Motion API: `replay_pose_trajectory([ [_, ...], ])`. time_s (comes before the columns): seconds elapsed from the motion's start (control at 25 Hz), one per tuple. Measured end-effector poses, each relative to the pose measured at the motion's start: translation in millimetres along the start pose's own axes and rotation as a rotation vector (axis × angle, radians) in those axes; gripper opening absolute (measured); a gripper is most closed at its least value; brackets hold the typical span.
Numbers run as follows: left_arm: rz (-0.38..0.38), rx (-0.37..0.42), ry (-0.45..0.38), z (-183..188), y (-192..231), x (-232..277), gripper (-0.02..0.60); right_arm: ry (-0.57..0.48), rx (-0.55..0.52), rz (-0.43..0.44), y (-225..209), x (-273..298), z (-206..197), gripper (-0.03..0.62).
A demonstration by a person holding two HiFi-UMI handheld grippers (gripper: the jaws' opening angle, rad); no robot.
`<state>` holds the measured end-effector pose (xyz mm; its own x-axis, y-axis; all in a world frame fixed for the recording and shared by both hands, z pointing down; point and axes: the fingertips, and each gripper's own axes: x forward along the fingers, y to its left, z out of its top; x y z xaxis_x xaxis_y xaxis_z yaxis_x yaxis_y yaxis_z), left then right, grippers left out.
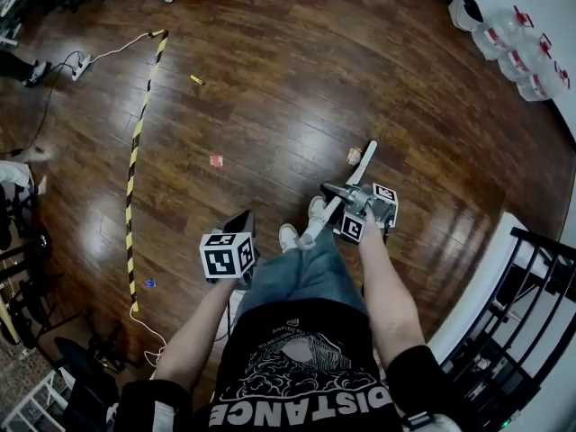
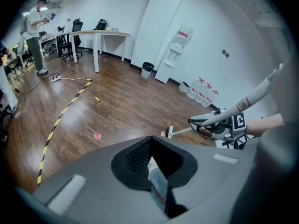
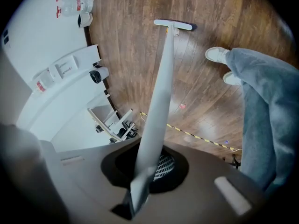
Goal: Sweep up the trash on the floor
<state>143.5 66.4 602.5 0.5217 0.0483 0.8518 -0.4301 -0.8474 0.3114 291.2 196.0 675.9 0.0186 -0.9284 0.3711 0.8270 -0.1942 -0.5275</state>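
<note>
Left gripper [image 2: 155, 174] on dustpan [image 1: 238, 224] — right gripper [image 3: 140, 190] on broom [image 3: 161, 92]

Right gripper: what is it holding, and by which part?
The broom. The right gripper is shut on its white handle partway along, well above the head.

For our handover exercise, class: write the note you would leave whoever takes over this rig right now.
Grip: right claw shut on the broom handle; left claw shut on a thin item I cannot identify.
Where: broom head down beside a tan scrap.
Done: nothing visibly collected.
Left: tan scrap, red scrap, yellow piece, blue bit.
</note>
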Motion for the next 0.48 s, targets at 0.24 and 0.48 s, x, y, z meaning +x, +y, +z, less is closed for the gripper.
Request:
replay_pose_trajectory([
  [0.24,0.000,-0.035,-0.016,10.6,-1.5,7.3,0.005,-0.013,-0.029,-0.037,12.5,1.0,-4.8,0.014],
  [0.48,-0.017,-0.069,-0.030,20.3,-20.5,16.4,0.005,0.004,-0.105,-0.010,37.4,-41.4,-17.4,0.015],
])
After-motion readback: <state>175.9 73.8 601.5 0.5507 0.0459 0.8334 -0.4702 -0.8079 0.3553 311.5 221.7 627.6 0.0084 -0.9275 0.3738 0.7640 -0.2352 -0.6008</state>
